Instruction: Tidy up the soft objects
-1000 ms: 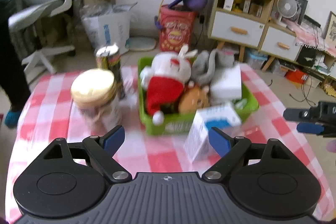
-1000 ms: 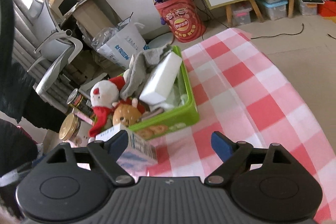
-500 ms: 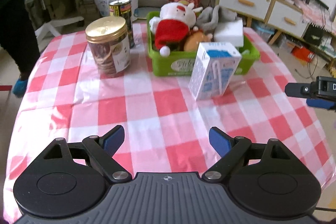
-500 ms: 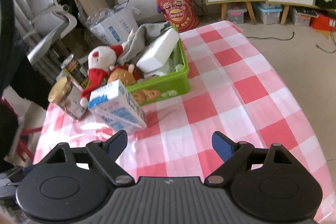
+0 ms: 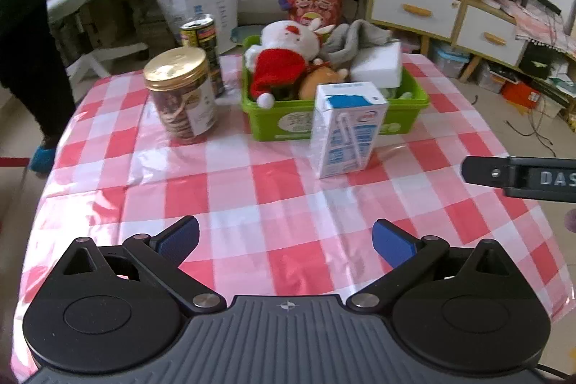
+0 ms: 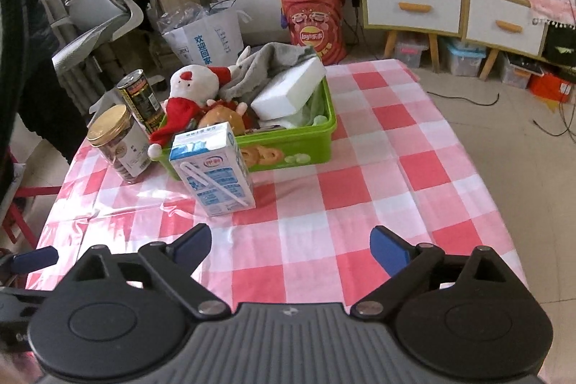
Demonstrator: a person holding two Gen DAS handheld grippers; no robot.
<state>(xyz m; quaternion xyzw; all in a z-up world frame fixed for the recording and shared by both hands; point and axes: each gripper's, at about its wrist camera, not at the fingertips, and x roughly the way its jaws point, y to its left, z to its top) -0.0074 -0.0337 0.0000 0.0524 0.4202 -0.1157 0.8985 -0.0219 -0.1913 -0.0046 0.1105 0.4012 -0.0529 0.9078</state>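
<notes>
Both grippers have drawn back from the green basket (image 5: 414,110) since a second ago: it filled the middle of each wrist view then and now sits well up the red-and-white checked tablecloth (image 5: 252,189), with bare cloth between it and the fingertips. The left gripper (image 5: 286,238) has nothing between its blue pads, and its jaws are opening toward their widest. The right gripper (image 6: 291,245) is likewise empty-handed, its jaws opening too.

Taking the basket as landmark: inside it lie the soft things, a white plush with a red scarf (image 5: 288,42), a small brown plush (image 5: 320,83), a grey cloth (image 5: 356,36) and a white foam block (image 5: 378,65) leaning on its far right rim. Just in front of the basket stands a blue-and-white milk carton (image 5: 347,128), touching or nearly touching its front wall; I cannot tell which. To the basket's left stand a gold-lidded jar (image 5: 181,92) and, behind that, a dark can (image 5: 201,42).

As I judge it, the sorting looks done or nearly so, since every soft item in view is in the basket and only hard containers stand outside. This seems the retreat after a placement. If anything remains, the next move calls for checking the table for a stray soft item and keeping clear of the carton while reaching in.
</notes>
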